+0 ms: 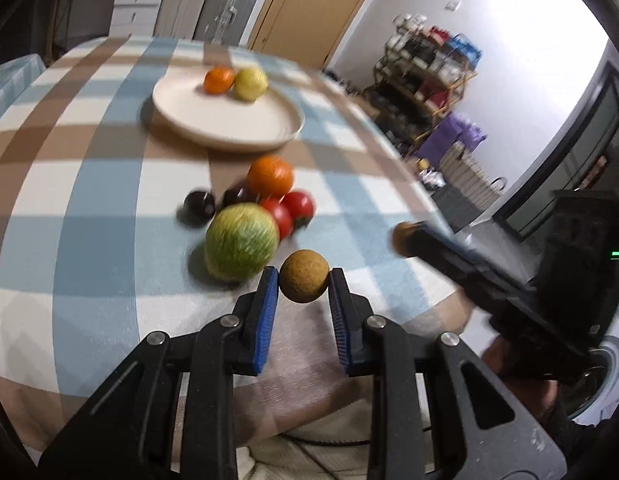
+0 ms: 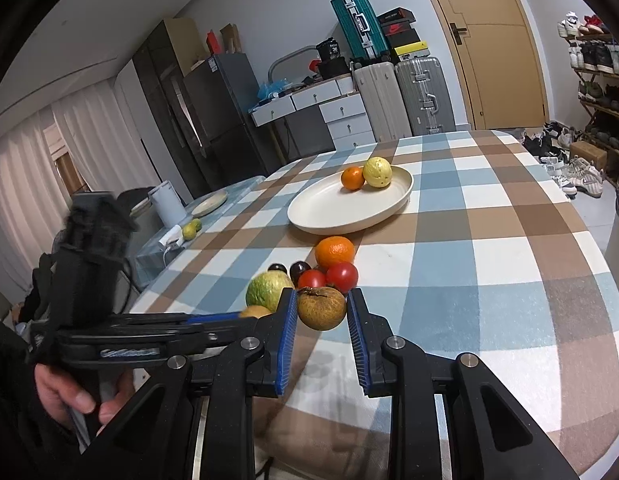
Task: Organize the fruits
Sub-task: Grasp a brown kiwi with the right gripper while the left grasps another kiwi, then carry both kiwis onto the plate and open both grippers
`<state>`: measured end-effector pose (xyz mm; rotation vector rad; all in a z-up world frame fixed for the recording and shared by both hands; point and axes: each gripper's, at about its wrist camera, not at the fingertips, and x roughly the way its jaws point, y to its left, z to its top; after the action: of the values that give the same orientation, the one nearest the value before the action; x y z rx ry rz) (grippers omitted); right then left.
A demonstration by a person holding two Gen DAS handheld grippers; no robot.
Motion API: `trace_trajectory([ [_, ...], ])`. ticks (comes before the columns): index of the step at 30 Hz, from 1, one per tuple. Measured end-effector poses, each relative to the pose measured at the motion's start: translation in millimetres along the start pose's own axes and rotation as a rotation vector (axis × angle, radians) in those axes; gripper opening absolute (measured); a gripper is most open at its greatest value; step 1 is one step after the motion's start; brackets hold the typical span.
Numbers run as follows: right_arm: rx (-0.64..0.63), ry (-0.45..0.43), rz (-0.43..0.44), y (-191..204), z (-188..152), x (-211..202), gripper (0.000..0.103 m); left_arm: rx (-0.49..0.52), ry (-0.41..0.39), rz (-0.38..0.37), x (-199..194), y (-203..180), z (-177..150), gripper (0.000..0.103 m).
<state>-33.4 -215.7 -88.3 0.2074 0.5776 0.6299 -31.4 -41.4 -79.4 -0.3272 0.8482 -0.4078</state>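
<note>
My left gripper [image 1: 303, 280] is shut on a round tan fruit [image 1: 304, 276] just above the checked tablecloth. My right gripper [image 2: 322, 310] is shut on a brown fruit [image 2: 321, 307] with a dried stem; it shows in the left wrist view [image 1: 405, 236] at the right. A pile lies just ahead: a green fruit [image 1: 241, 248], two red tomatoes [image 1: 297, 208], two dark plums [image 1: 199, 206] and an orange [image 1: 269, 176]. Beyond it a cream plate [image 1: 229, 128] holds a small orange [image 1: 218, 80] and a yellow fruit [image 1: 250, 84].
The table edge [image 1: 409, 168] runs along the right, with a shoe rack [image 1: 425, 80] beyond. In the right wrist view, a side table at the left carries a white kettle [image 2: 165, 204], a small plate [image 2: 209, 204] and two small green fruits [image 2: 191, 229]. Suitcases and drawers stand at the back.
</note>
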Motion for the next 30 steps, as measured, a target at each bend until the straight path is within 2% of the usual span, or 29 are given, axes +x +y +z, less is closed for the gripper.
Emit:
trace_trajectory([
  [6,0.023,0.013,0.019,0.9,13.0,17.6,0.026,0.023,-0.065,-0.023,-21.7,3.2,28.9,0.023],
  [9,0.007,0.007,0.024,3.0,26.3,25.7,0.026,0.018,-0.112,-0.007,-30.8,13.8,54.3,0.023],
  [12,-0.011,-0.009,0.035,3.6,51.2,37.1,0.026,0.012,-0.159,-0.016,-39.6,27.1,93.8,0.023],
  [17,-0.048,-0.046,0.059,8.1,98.2,55.1,0.026,0.018,-0.241,0.059,-46.0,53.7,159.5,0.023],
  [21,-0.1,-0.066,0.091,12.1,145.0,78.2,0.026,0.015,-0.218,0.091,-22.0,80.6,199.2,0.023],
  [23,-0.115,-0.05,0.104,10.9,162.3,94.0,0.026,0.004,-0.196,0.053,-3.9,95.4,213.4,0.023],
  [25,-0.126,-0.017,0.104,7.1,181.2,118.7,0.026,0.009,-0.158,0.068,19.3,107.3,222.8,0.023],
  [30,-0.102,0.106,0.128,-9.9,210.3,184.8,0.026,0.02,-0.073,0.074,69.8,127.5,221.5,0.023],
])
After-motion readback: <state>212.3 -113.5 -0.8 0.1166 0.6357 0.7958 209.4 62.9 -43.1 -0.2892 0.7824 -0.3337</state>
